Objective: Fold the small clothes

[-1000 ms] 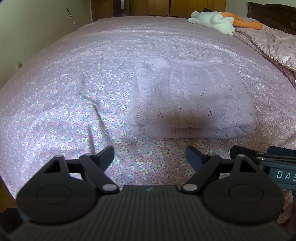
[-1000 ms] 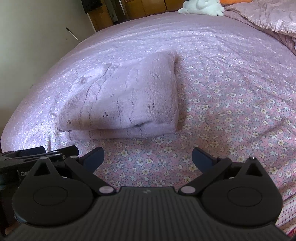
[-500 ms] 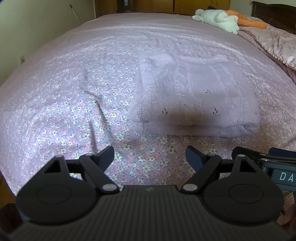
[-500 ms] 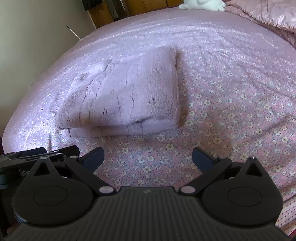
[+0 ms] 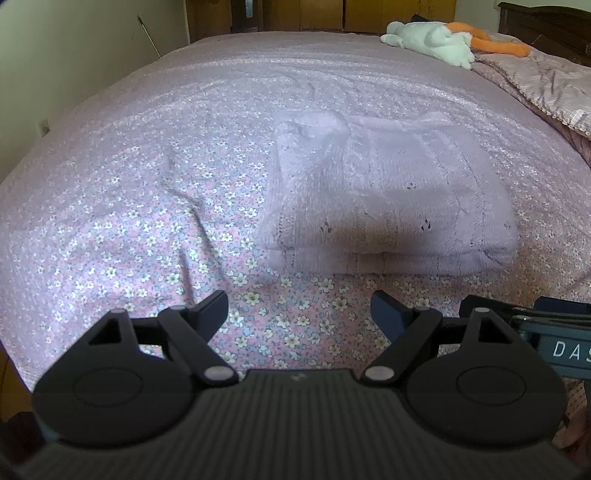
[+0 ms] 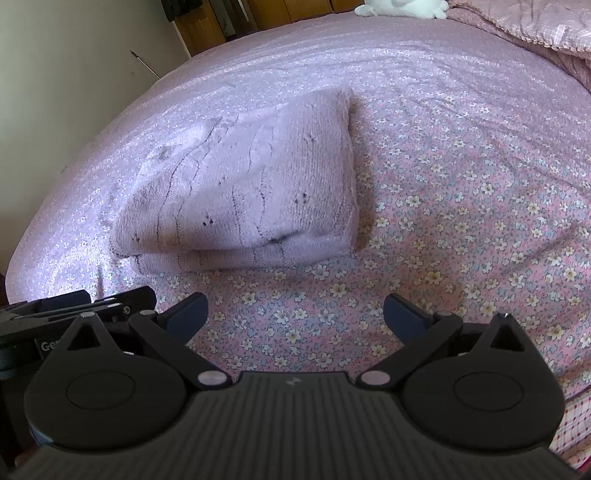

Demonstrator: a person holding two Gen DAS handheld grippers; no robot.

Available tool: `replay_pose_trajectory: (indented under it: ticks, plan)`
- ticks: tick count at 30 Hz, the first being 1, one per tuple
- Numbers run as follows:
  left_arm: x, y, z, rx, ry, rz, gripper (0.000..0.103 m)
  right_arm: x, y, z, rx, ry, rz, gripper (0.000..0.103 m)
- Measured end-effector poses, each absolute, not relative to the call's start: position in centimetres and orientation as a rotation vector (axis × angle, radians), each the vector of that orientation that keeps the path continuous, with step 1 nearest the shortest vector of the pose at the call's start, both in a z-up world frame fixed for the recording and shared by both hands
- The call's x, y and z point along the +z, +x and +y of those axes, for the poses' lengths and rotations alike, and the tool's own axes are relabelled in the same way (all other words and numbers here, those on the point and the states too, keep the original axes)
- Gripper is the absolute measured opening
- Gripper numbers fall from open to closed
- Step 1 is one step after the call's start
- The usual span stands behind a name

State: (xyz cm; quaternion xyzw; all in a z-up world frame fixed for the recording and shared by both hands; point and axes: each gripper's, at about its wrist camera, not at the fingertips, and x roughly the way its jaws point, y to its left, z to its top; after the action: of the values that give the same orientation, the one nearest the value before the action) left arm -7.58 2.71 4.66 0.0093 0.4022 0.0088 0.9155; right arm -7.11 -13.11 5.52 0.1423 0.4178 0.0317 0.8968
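Note:
A lilac knitted garment (image 5: 388, 195) lies folded into a thick rectangle on the flowered pink bedspread (image 5: 122, 229). In the right wrist view the same folded garment (image 6: 251, 192) sits left of centre. My left gripper (image 5: 299, 310) hovers open just short of its near edge, nothing between the fingers. My right gripper (image 6: 295, 314) is open too, a little back from the garment's near right corner. Each gripper's body shows at the edge of the other's view, so they are side by side.
A white and orange plush toy (image 5: 439, 38) lies at the far end of the bed. A quilted pink blanket (image 5: 546, 85) is bunched along the right side. A cream wall (image 6: 74, 66) runs along the left; wooden furniture (image 5: 295, 14) stands behind.
Both grippers have shifted slightly toward the garment and tilted a little downward. The folded garment has stayed in place and both grippers remain open.

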Motion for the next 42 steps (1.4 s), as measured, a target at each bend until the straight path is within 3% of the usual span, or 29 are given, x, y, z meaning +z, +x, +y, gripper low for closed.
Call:
replay_pose_trajectory:
  ticks: [42]
  plan:
    - [4.81, -7.62, 2.61, 0.021, 0.024, 0.826, 0.085, 5.41, -7.15, -13.46, 0.063, 0.314, 0.869, 0.103]
